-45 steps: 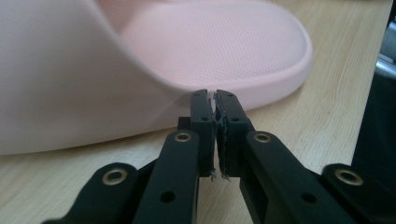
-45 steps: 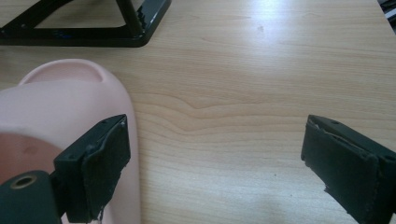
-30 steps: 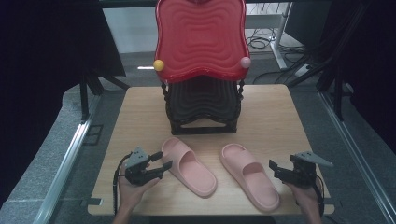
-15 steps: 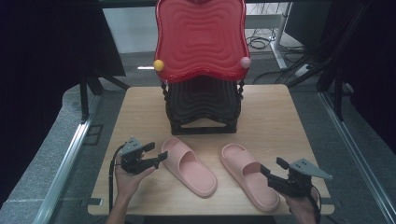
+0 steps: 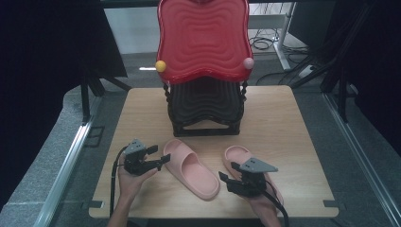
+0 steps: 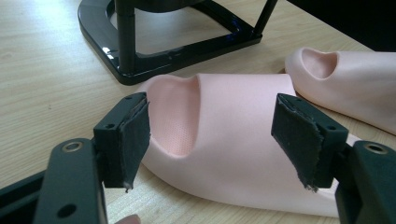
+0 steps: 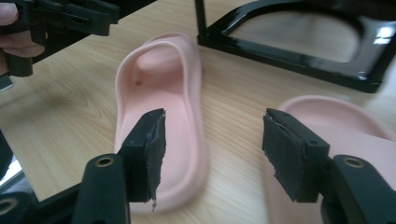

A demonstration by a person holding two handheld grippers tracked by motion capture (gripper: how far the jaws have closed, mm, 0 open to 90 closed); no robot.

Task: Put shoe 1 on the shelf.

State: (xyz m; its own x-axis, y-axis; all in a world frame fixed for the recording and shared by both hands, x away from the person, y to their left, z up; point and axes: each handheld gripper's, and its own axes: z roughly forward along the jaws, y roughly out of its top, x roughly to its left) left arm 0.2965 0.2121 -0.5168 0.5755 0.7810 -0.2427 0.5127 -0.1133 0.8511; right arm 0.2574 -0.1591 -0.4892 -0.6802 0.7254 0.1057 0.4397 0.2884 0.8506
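At the near edge of the wooden table [image 5: 293,142], the right gripper [image 5: 232,181] hovers over the heel of the right pink slipper [image 5: 239,155], jaws spread wide and empty; whether it touches the sole is hard to tell. The left gripper [image 5: 160,160], likewise wide open and holding nothing, sits just beside the left pink slipper [image 5: 191,168], jaws framing its strap. Farther back stands a black rack [image 5: 205,106] carrying a red tray [image 5: 203,38].
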